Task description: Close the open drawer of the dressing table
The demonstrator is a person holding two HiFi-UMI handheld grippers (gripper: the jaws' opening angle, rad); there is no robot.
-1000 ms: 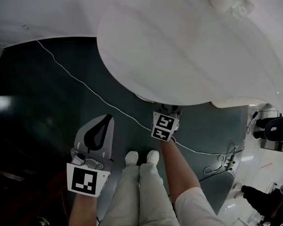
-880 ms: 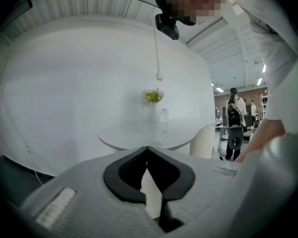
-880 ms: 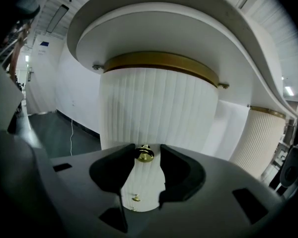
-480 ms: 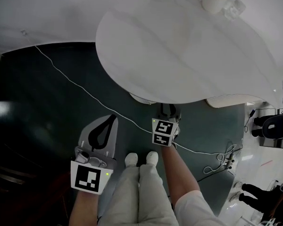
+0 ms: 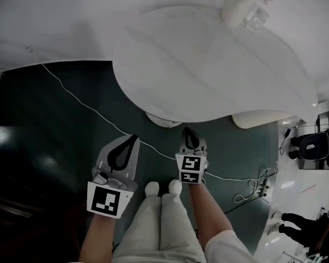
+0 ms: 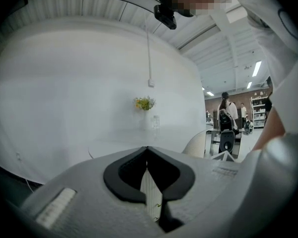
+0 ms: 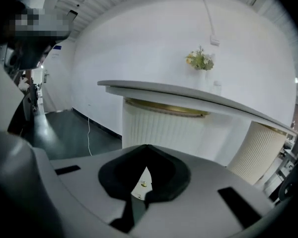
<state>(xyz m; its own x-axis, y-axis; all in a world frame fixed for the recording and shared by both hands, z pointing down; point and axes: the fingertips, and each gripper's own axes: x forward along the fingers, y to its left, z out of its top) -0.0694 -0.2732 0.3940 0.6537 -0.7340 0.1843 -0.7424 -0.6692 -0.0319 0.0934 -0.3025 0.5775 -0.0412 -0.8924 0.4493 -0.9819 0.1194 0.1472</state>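
Though I cannot tell if it is fully home, the ribbed front [image 7: 164,128] that I take for the drawer sits tucked beneath the top of the dressing table [image 5: 208,64]. It shows as a pale curve under the rim, at about eleven o'clock from my right tongs [image 5: 187,130]. What changes is those tongs: a second ago they reach in under the table's edge, and now they are drawn back over the dark floor [image 5: 55,125], apart from the table. Their jaws have just been closing and now meet tip to tip with nothing between them. I judge the push finished and the task near its end, unless the front needs one more nudge. My left tongs [image 5: 134,137], at nine o'clock of the right, are pressed together too and empty, a little higher than before. A white cable [image 5: 88,106] runs across the floor ahead of both, and a vase [image 5: 236,7] stands at the table's far side, at one o'clock.
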